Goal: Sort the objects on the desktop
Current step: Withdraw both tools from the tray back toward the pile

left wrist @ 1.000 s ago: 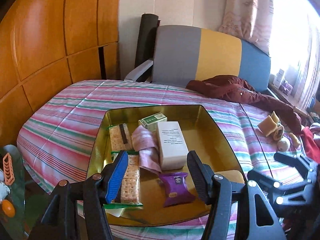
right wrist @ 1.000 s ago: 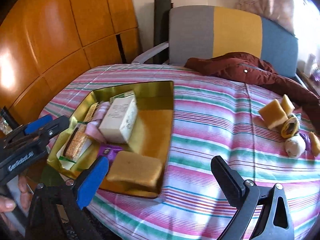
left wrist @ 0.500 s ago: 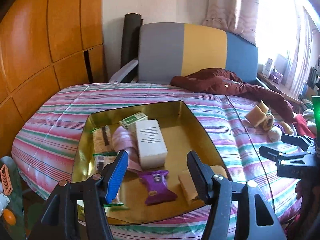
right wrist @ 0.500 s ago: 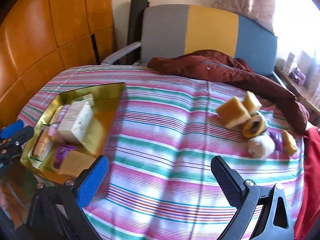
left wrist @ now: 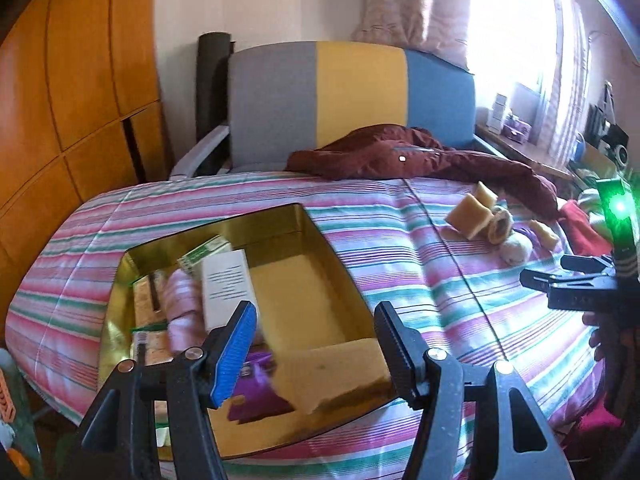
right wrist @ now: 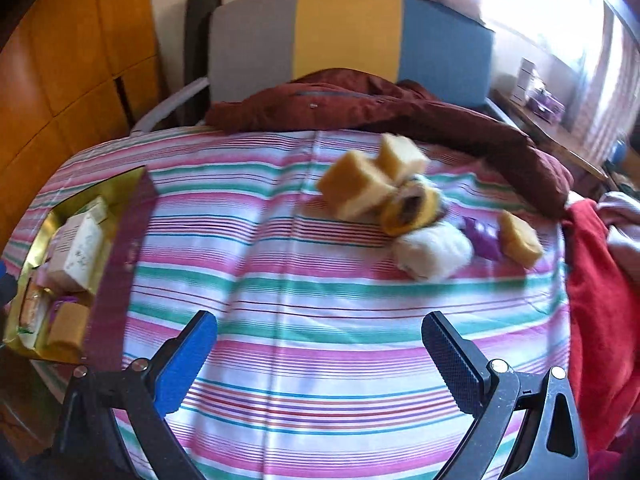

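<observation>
1. Striped cloth (right wrist: 320,300): pink, green and white covering over the whole work surface; bears everything below.

2. Maroon jacket (right wrist: 380,108): heaped along the far edge, 12 to 2 o'clock in the right wrist view. Not part of the sort, as far as can be judged.

3. Gold tray (left wrist: 320,236): shallow rectangular tin, at 9 o'clock in the right wrist view and directly ahead of the left gripper. It holds the items already sorted.
 - white box (left wrist: 226,288), lying flat, at the tray's middle left;
 - tan sponge block (left wrist: 336,368), at the near right corner;
 - pink roll (left wrist: 182,308), just beside the white box, at its 9 o'clock;
 - green-and-white carton (left wrist: 204,252), at the far side;
 - purple packet (left wrist: 256,396), near edge, partly behind the left gripper's blue pad;
 - cracker packs along the left wall, blurred.

4. Unsorted cluster, on the cloth at 1 o'clock in the right wrist view, well apart from the tray.
 - two yellow sponge cubes (right wrist: 360,188), touching;
 - white fluffy ball (right wrist: 432,256);
 - round yellow item with dark centre (right wrist: 412,208), too blurred to name;
 - small yellow cube (right wrist: 520,240), at the cluster's 3 o'clock;
 - purple wrapper (right wrist: 480,240), between ball and small cube.

5. Left gripper (left wrist: 316,344): jaws spread wide, nothing between them, over the tray's near edge.

6. Right gripper (right wrist: 320,356): jaws spread wide, empty, above bare cloth, pointed toward the cluster.

Progress, by estimate: roughly half done. About six pieces are in the tray and about six remain outside. The right gripper looks best placed for the next pick.
</observation>
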Available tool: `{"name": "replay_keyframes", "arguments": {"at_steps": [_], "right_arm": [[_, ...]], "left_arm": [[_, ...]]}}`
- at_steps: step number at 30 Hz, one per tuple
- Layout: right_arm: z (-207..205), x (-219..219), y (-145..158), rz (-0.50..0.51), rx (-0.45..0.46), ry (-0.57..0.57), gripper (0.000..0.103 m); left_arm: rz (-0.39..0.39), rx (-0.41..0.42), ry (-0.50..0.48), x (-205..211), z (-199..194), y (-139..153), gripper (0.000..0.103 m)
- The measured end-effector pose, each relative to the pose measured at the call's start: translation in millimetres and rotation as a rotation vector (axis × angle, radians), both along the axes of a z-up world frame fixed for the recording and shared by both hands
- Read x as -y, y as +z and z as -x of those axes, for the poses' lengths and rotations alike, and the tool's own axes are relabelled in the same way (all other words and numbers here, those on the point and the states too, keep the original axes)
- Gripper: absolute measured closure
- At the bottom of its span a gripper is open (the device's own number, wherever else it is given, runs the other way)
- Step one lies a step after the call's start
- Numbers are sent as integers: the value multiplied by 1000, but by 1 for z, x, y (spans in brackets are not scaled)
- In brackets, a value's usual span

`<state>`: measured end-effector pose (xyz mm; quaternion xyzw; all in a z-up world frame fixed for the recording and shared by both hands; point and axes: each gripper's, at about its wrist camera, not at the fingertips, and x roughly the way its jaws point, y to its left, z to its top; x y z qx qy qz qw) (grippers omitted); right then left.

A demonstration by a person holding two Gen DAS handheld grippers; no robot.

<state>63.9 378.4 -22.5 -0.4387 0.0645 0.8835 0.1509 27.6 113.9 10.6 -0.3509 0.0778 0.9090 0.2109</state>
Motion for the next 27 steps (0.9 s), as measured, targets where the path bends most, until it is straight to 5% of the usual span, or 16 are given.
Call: {"name": "replay_keyframes", "arguments": {"at_steps": [13, 27], "right_arm": [[-20, -83, -5, 45, 28, -170, 0], [-47, -213, -18, 119, 0, -507, 0]], "left_arm": [[23, 30, -137, -55, -7, -7, 41], [71, 99, -242, -100, -15, -31, 41]]}}
